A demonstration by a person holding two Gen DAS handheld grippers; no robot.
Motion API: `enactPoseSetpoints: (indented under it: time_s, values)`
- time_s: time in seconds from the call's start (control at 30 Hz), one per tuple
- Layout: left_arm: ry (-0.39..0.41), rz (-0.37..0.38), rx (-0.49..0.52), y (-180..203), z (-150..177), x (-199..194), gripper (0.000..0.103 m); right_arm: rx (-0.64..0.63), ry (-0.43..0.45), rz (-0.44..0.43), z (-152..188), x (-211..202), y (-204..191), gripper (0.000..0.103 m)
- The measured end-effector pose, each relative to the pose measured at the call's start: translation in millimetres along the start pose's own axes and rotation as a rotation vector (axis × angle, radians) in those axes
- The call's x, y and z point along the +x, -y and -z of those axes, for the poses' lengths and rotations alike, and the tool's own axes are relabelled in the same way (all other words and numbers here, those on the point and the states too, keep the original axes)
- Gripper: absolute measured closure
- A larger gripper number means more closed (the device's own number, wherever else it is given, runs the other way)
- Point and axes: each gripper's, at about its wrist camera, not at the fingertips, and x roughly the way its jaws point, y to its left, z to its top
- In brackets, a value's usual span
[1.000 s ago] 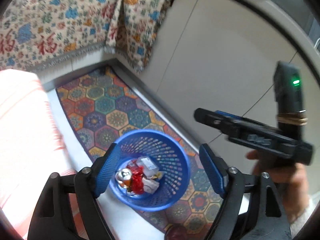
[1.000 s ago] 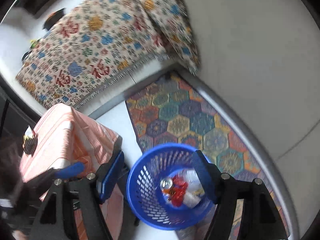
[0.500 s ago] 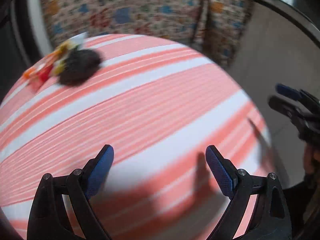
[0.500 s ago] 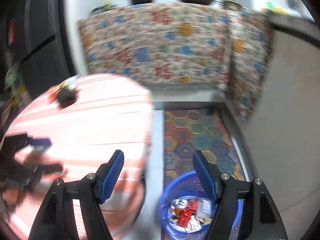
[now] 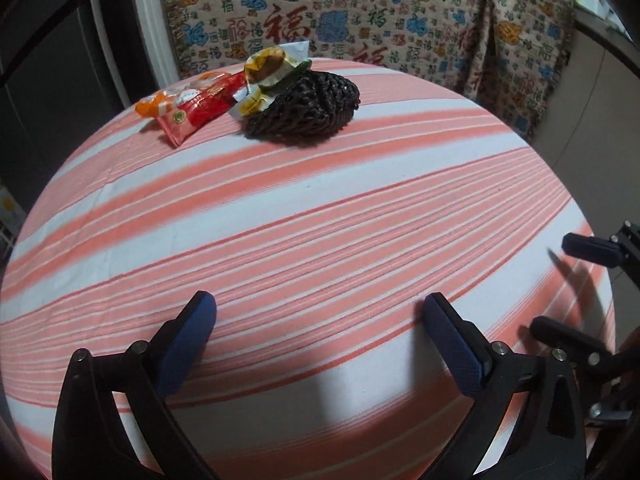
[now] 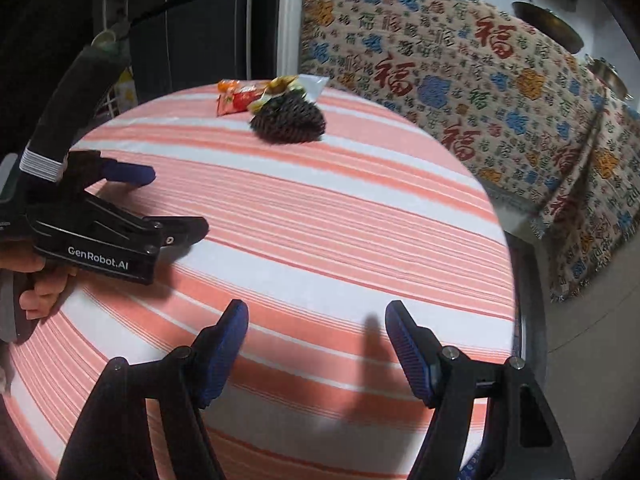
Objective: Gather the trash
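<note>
Trash lies at the far side of the round table with a pink-and-white striped cloth (image 5: 304, 216): a black foam net (image 5: 304, 108), a yellow-green wrapper (image 5: 272, 76) leaning on it, and a red-orange snack wrapper (image 5: 192, 108) to its left. The net (image 6: 290, 122) and red wrapper (image 6: 238, 100) also show in the right wrist view. My left gripper (image 5: 320, 316) is open and empty over the near table edge, also visible in the right wrist view (image 6: 172, 204). My right gripper (image 6: 316, 320) is open and empty, beside the left one (image 5: 576, 284).
A patterned cloth with red characters (image 5: 360, 12) hangs over furniture behind the table. A dark cabinet (image 6: 192, 24) stands at the back left. Pots (image 6: 548, 28) sit on the covered surface. The floor (image 6: 580, 320) lies to the right of the table.
Both grippers swung up from over the blue basket on the floor to face the striped table. The trash pile came into view and now shows sharply; both stayed open.
</note>
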Motion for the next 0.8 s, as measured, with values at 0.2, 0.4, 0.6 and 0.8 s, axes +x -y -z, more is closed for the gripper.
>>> enactPoseSetpoints:
  time_s: [0.2,0.4,0.6,0.8]
  values:
    - [0.002,-0.001,-0.002,-2,3,-2,0.000,0.012,-0.021,-0.027,-4,11,-2,0.030]
    - [0.002,0.003,0.000,-1,3,-3,0.000,0.054,-0.021,-0.061,-9,19,6,0.024]
    - [-0.008,0.023,0.042,-25,-6,2,0.000,0.059,-0.012,-0.057,-11,22,6,0.022]
    - [0.008,0.010,-0.014,-92,-48,32,0.000,0.062,-0.005,-0.053,-11,22,6,0.022]
